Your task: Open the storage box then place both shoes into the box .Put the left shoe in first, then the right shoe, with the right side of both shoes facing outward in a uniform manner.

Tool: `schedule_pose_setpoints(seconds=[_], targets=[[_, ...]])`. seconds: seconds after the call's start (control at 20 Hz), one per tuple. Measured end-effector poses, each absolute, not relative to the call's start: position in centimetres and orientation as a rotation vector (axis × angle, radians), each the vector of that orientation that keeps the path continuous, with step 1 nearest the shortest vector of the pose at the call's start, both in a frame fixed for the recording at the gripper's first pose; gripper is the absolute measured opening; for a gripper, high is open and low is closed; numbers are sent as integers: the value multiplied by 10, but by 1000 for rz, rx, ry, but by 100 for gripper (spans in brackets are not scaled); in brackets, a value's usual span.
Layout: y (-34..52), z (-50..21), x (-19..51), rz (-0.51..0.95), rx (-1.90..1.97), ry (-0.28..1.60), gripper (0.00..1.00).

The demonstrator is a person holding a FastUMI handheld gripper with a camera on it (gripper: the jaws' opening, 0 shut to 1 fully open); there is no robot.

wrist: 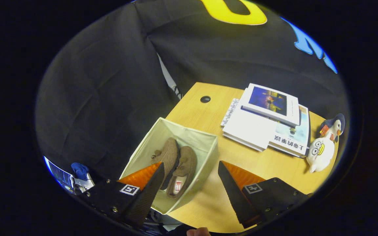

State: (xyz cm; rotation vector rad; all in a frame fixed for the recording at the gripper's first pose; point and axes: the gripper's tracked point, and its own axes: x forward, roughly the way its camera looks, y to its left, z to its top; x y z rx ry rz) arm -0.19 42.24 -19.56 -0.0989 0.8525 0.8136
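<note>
The gripper [189, 170] hangs above the scene with its fingers spread wide and nothing between them. Just ahead sits the open cream fabric storage box [205, 149] at the near left corner of the light wooden table [274, 164]. Two brown fuzzy slippers [176, 165] lie side by side inside it, toes toward the far wall. Both shoes appear placed, so the task looks at its last step — checking. Whether their right sides face outward cannot be told from here. The next move likely calls only for drawing clear without nudging the box wall.
</note>
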Motion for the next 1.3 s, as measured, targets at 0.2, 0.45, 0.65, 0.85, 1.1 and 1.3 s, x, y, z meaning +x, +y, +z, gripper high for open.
schedule_pose_setpoints(seconds=[0.2, 0.45, 0.65, 0.85, 1.1, 1.3], targets=[[352, -150, 28, 702, -31, 650, 100], [269, -91, 52, 548, 78, 410, 100], [200, -35, 58, 420, 137, 203, 99], [144, -2, 49, 295, 187, 58, 100], [101, 14, 30, 172, 102, -37, 99], [83, 22, 15, 118, 70, -62, 99]])
